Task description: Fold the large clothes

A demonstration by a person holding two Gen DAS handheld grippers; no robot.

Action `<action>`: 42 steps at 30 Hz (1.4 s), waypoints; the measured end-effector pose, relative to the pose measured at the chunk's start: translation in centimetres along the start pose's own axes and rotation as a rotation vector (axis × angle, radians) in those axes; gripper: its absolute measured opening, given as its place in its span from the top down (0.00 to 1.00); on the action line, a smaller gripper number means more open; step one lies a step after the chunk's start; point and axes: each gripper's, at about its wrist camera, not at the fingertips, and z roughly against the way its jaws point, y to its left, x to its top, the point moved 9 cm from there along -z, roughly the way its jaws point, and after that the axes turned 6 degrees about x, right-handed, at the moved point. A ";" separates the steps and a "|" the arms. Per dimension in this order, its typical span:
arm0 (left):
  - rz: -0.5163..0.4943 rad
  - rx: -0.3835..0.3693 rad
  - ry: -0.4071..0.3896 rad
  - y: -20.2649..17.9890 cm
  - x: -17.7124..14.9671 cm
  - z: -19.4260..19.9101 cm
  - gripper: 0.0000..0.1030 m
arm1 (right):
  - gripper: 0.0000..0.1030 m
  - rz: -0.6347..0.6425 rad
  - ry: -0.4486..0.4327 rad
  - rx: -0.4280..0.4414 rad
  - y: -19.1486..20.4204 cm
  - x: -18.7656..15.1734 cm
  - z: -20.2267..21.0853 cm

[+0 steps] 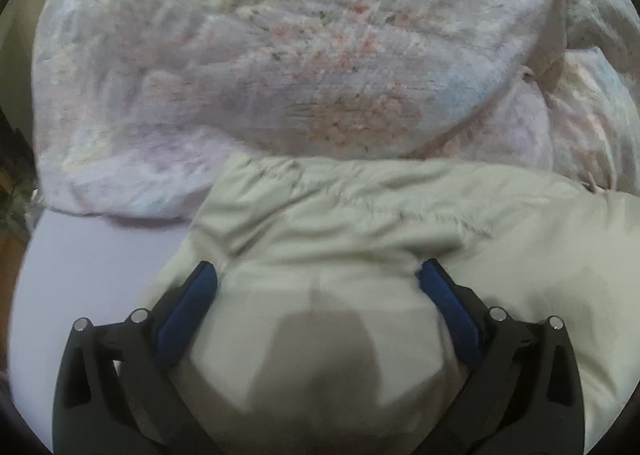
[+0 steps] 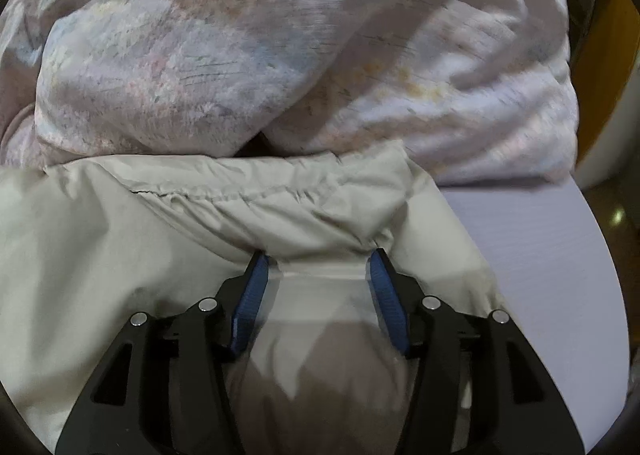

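Note:
A pale cream jacket [image 1: 360, 215] lies on a lilac bed sheet [image 1: 88, 255]; it also shows in the right wrist view [image 2: 120, 235]. My left gripper [image 1: 318, 275] stands open over the jacket, with a fold of cream cloth lying between its blue pads [image 1: 192, 307]. My right gripper [image 2: 318, 267] is also open, with jacket cloth bunched between its blue pads [image 2: 252, 303]. A gathered seam [image 2: 224, 199] runs across the jacket just ahead of the right gripper. Both views are blurred.
A bulky floral quilt [image 1: 300, 55] in pink and lilac is heaped right behind the jacket; it also fills the far part of the right wrist view [image 2: 260, 47]. The lilac sheet [image 2: 532, 255] ends at the bed edge, with a dark floor [image 2: 616, 215] beyond.

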 end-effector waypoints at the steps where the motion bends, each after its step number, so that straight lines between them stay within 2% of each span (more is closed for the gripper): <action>1: -0.008 -0.021 0.004 0.1 -0.3 1.2 0.02 | 0.43 -0.026 0.010 0.020 -0.3 -0.3 1.3; 4: 0.006 -0.080 0.020 1.2 -1.7 5.2 0.02 | 0.29 -0.122 -0.001 0.029 -1.9 -1.7 5.9; 5: 0.022 -0.107 0.035 1.7 -2.5 6.5 0.02 | 0.21 -0.165 0.009 0.040 -2.6 -2.4 7.1; 6: 0.035 -0.124 0.046 2.0 -3.1 7.4 0.02 | 0.19 -0.215 0.024 0.066 -3.1 -3.3 8.2; 8: 0.071 -0.146 0.068 3.3 -5.1 9.3 0.02 | 0.18 -0.342 0.062 0.135 -4.6 -5.9 10.3; 10: 0.103 -0.156 0.086 4.9 -6.9 10.1 0.02 | 0.17 -0.438 0.081 0.160 -5.8 -8.1 11.2; 12: 0.132 -0.156 0.105 5.8 -8.6 10.4 0.02 | 0.17 -0.530 0.120 0.161 -7.5 -10.6 11.1; 14: 0.187 -0.151 0.156 6.6 -10.3 10.0 0.02 | 0.17 -0.612 0.162 0.172 -7.9 -12.4 10.3; 16: 0.271 -0.174 0.203 7.5 -11.5 9.1 0.03 | 0.17 -0.717 0.183 0.235 -8.2 -13.5 9.4; 19: 0.348 -0.201 0.245 7.1 -12.9 9.8 0.03 | 0.17 -0.767 0.196 0.320 -7.8 -13.7 8.2; 22: 0.405 -0.237 0.261 6.5 -12.6 9.0 0.04 | 0.18 -0.763 0.214 0.326 -7.3 -13.4 7.2; 24: 0.418 -0.241 0.273 6.1 -12.3 8.6 0.04 | 0.25 -0.768 0.198 0.337 -7.0 -12.8 7.0; 26: 0.431 -0.234 0.290 5.9 -12.3 7.8 0.09 | 0.29 -0.781 0.207 0.353 -6.6 -12.6 6.5; 27: 0.441 -0.232 0.300 5.8 -12.3 7.3 0.13 | 0.34 -0.785 0.205 0.360 -6.4 -12.4 6.4; 29: 0.468 -0.247 0.308 5.8 -12.1 7.0 0.14 | 0.40 -0.811 0.211 0.382 -6.1 -12.3 6.1; 31: 0.498 -0.256 0.300 5.9 -11.9 6.7 0.19 | 0.46 -0.857 0.205 0.396 -5.9 -12.3 5.9; 32: 0.511 -0.266 0.292 5.8 -11.7 6.7 0.23 | 0.51 -0.867 0.202 0.396 -5.6 -11.8 5.5; 33: 0.522 -0.285 0.290 5.7 -11.6 6.7 0.34 | 0.57 -0.873 0.199 0.394 -5.5 -11.8 5.6; 34: 0.542 -0.297 0.287 5.6 -11.6 6.7 0.39 | 0.60 -0.876 0.195 0.392 -5.5 -11.8 5.8; 35: 0.554 -0.292 0.281 5.6 -11.4 6.8 0.43 | 0.68 -0.877 0.192 0.394 -5.4 -11.7 6.5; 37: 0.568 -0.298 0.270 5.7 -11.3 7.4 0.64 | 0.75 -0.885 0.183 0.404 -5.0 -11.2 7.2; 39: 0.564 -0.310 0.255 5.7 -10.9 8.1 0.74 | 0.79 -0.896 0.168 0.421 -4.6 -10.4 7.7; 42: 0.544 -0.341 0.225 6.3 -10.1 9.8 0.78 | 0.82 -0.908 0.135 0.461 -3.9 -9.6 8.6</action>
